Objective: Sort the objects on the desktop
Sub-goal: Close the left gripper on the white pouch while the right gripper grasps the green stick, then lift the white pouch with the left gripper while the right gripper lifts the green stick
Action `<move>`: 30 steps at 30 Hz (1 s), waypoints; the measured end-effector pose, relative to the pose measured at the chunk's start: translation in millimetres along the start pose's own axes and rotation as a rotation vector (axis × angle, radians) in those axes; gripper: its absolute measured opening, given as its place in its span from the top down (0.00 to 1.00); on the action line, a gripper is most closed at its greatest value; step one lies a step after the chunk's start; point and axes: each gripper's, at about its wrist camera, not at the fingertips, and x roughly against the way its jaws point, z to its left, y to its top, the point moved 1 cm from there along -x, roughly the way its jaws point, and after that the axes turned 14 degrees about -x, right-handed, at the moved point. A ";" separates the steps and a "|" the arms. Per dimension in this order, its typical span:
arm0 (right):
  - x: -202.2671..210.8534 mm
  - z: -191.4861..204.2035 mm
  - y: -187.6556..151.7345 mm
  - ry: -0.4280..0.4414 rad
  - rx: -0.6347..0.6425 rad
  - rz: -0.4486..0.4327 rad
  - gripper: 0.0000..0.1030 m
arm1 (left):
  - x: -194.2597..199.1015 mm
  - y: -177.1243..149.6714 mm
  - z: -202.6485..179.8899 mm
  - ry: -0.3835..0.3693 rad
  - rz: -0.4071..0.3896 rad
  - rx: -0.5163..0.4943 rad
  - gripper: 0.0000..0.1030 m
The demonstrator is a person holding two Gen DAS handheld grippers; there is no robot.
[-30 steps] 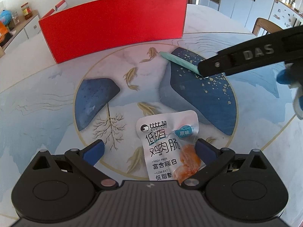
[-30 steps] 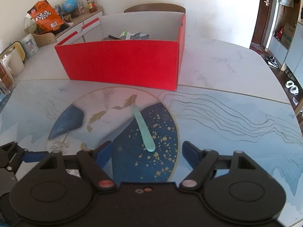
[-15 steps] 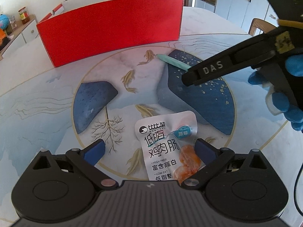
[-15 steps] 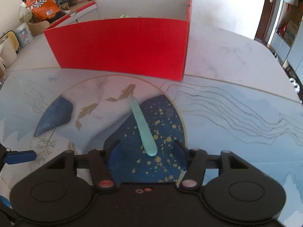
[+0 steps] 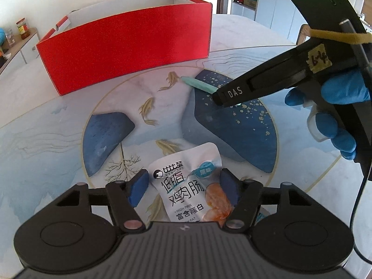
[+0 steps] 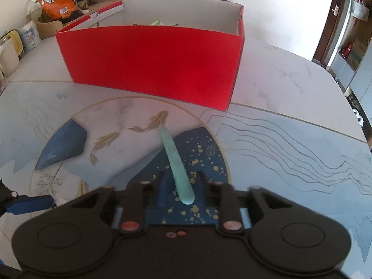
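Observation:
A white snack pouch (image 5: 186,186) with Chinese print lies flat on the painted table between the blue pads of my left gripper (image 5: 183,186). Its jaws are closing and both pads touch the pouch's side edges. A slim teal stick (image 6: 173,160) lies on the dark blue patch, pointing toward the red box (image 6: 151,65). My right gripper (image 6: 183,183) is closing around the stick's near end, with fingers tight on both sides. In the left wrist view, the right gripper (image 5: 232,93) reaches in from the right over the teal stick (image 5: 197,84), below the red box (image 5: 125,46).
The red box stands open-topped at the back of the table, with some items inside (image 6: 158,22). A blue-gloved hand (image 5: 337,88) holds the right gripper. A sideboard with an orange bag (image 6: 55,2) and jars stands far left. A chair back (image 5: 304,32) stands far right.
Both pairs of jaws have narrowed, the left onto the pouch and the right onto the stick's near end. The right gripper moved forward and down over the stick. The left gripper stayed in place.

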 end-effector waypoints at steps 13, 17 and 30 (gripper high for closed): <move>9.6 -0.6 -0.2 0.027 -0.027 -0.009 0.88 | -0.8 4.3 6.1 -0.020 0.007 0.015 0.44; 17.5 -3.3 1.2 0.037 -0.050 -0.016 0.89 | -0.4 4.6 10.1 -0.037 0.009 0.030 0.46; 41.0 -12.4 -19.7 0.066 -0.056 0.011 0.93 | 7.2 4.1 20.6 -0.045 0.002 0.047 0.48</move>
